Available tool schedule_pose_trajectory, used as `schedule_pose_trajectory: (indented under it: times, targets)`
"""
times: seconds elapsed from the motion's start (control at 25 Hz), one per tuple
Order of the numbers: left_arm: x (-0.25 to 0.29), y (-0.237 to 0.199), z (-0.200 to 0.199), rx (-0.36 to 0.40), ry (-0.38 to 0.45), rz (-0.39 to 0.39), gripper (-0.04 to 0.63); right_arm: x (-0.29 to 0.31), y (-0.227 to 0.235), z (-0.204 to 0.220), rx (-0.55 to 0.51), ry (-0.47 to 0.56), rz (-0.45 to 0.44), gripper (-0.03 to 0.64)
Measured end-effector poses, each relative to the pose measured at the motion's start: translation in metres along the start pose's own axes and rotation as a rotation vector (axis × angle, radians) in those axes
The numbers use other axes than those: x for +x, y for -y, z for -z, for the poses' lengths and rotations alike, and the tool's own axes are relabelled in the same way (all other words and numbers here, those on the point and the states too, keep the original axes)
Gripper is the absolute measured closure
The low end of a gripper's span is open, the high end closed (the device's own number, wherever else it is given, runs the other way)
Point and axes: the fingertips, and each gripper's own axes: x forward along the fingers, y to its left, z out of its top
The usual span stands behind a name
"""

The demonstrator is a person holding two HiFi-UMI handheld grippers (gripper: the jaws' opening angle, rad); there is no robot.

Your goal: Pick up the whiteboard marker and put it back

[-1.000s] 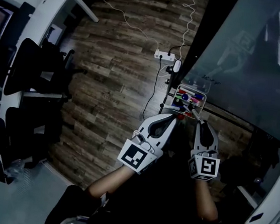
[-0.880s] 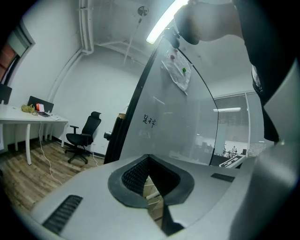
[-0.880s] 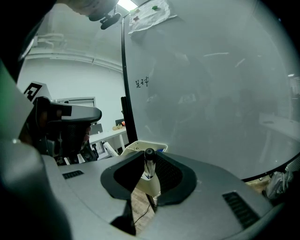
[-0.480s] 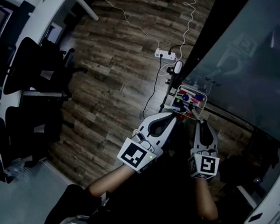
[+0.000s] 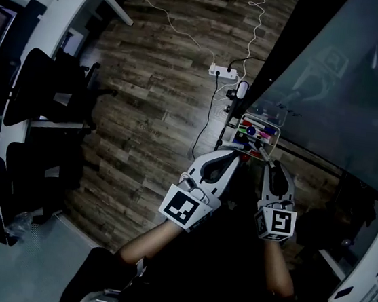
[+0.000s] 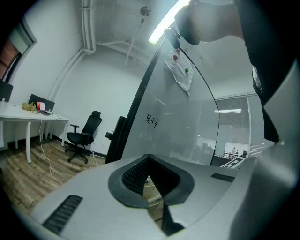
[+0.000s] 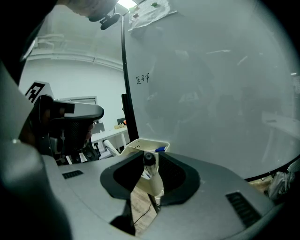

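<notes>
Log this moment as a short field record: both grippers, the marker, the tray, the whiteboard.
left gripper: jaws together, nothing between them
right gripper: closed on the whiteboard marker at its tips; jaws have just opened a touch
whiteboard marker: dark end toward the right gripper view, reaching the tray's near edge
tray: pale, by the whiteboard's dark frame, holds several coloured markers
whiteboard: mostly blank, small writing near the frame
task stage: marker not yet let go into the tray

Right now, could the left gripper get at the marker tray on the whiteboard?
Probably yes: the left gripper points at the tray from just short of it, with nothing visible between them.
</notes>
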Motion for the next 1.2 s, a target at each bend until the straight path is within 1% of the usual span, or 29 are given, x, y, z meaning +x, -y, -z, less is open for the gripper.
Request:
schedule_pose_trajectory:
  times: [0.2,0.28,0.44,0.6,0.8,0.96,1.08,1.12,1.2]
  targets:
    - [-0.001,-0.002,0.001,0.002,-0.007,-0.004,0.588,-0.002,-0.001,0.005,-0.015,-0.007,-0.008,0.526]
    - [0.000,-0.002,-0.003,0.006,0.006,-0.004,0.588,-0.003,0.000,0.007,-0.012,0.000,-0.012,0.525]
    - [-0.002,0.001,0.000,-0.019,0.019,0.006,0.588,-0.005,-0.003,0.003,-0.008,0.005,-0.011,0.523]
    - [-0.002,0.001,-0.006,-0.002,0.032,0.007,0.588,-0.008,-0.002,0.003,-0.017,0.020,-0.012,0.523]
    - [-0.006,0.005,-0.003,-0.015,0.039,0.014,0.588,-0.014,-0.004,-0.004,-0.036,0.038,-0.008,0.523]
    - [-0.009,0.006,-0.009,0.001,0.054,0.016,0.588,-0.021,-0.002,-0.015,-0.038,0.096,0.014,0.523]
    - [-0.013,0.008,-0.010,-0.007,0.069,0.022,0.588,-0.030,0.000,-0.022,-0.032,0.126,0.030,0.525]
    - [-0.014,0.008,-0.011,-0.007,0.074,0.024,0.588,-0.033,0.000,-0.024,-0.039,0.133,0.033,0.529]
    - [-0.017,0.009,-0.012,-0.004,0.080,0.026,0.588,-0.038,0.000,-0.027,-0.055,0.150,0.046,0.563]
